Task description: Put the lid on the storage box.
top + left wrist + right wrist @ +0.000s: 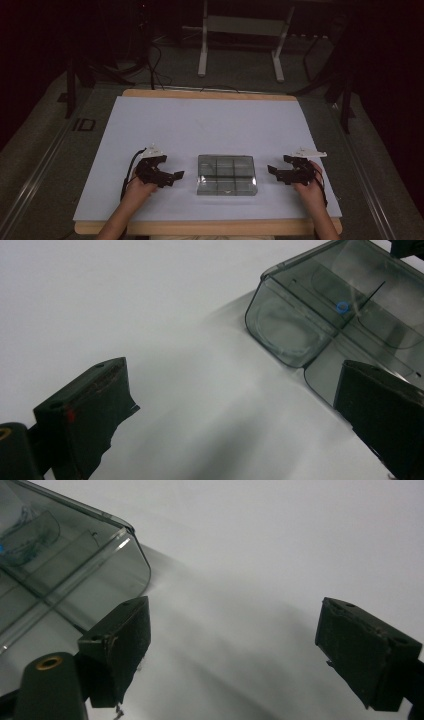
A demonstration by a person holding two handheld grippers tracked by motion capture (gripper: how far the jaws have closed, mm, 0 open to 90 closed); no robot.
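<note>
Smoky-grey plastic box: blue ring inside, seen from left hand-held gripper.

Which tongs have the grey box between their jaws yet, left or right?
Neither. The left tongs and right tongs both sit open on either side of the box, pointing inward at it with bare mat between.

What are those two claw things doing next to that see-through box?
A person holds a left gripper and a right gripper, one in each hand. Both are open and empty. Between them on the white table sits a smoky clear box with compartments. Neither gripper touches it.
</note>
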